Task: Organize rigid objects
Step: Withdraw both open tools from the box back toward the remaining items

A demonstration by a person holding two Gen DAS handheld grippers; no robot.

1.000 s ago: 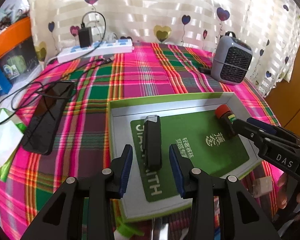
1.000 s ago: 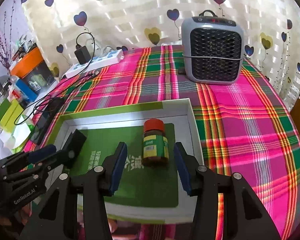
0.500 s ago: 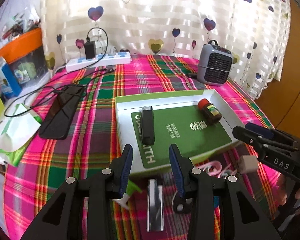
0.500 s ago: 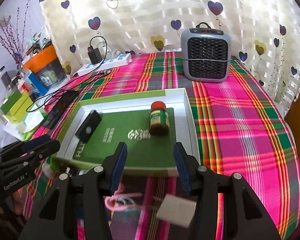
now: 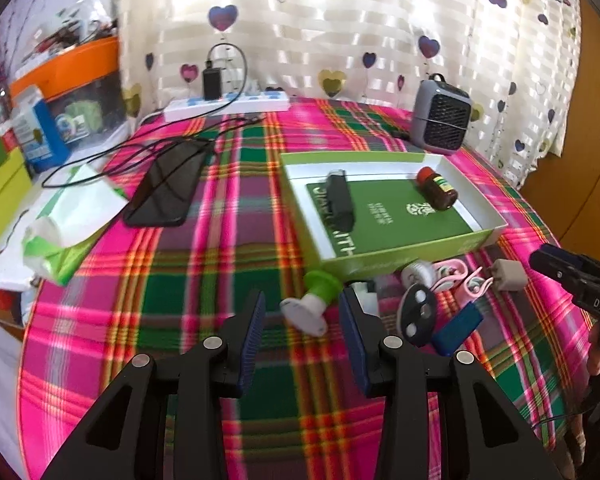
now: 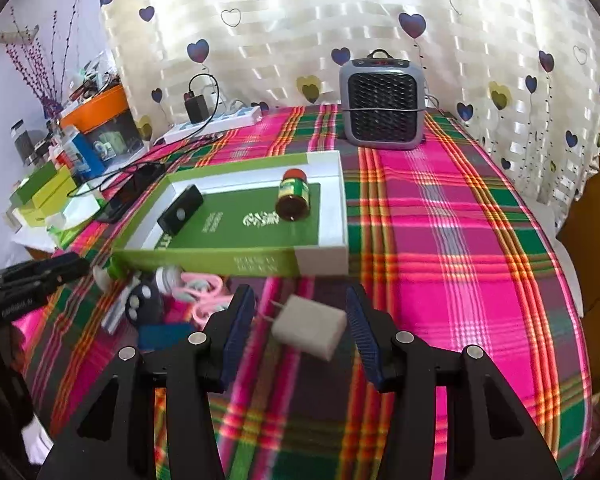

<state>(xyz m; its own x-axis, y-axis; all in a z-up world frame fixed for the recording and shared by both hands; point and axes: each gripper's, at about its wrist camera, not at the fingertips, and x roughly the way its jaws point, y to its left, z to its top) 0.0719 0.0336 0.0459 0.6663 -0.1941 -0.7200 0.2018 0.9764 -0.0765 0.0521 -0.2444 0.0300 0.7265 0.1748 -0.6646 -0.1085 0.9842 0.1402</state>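
Left wrist view: the left tongs point(image 5: 302, 336) stand apart and empty above the plaid desk point(image 5: 204, 264), with a green-and-white cap point(image 5: 314, 300) lying between the blue pads point(image 5: 252, 336), untouched. Behind it sits the green box point(image 5: 412, 252), holding a black case point(image 5: 340, 200) and a brown bottle point(image 5: 436, 190) lying down; a fob point(image 5: 416, 314), pink clips point(image 5: 460, 276) and a plug point(image 5: 508, 274) lie just in front of the box. Right wrist view: the right tongs point(image 6: 302, 336) are apart too, the white plug point(image 6: 310, 326) lying on the cloth between them, not clamped; the box point(image 6: 236, 262) lies beyond, a heater point(image 6: 382, 106) at the back
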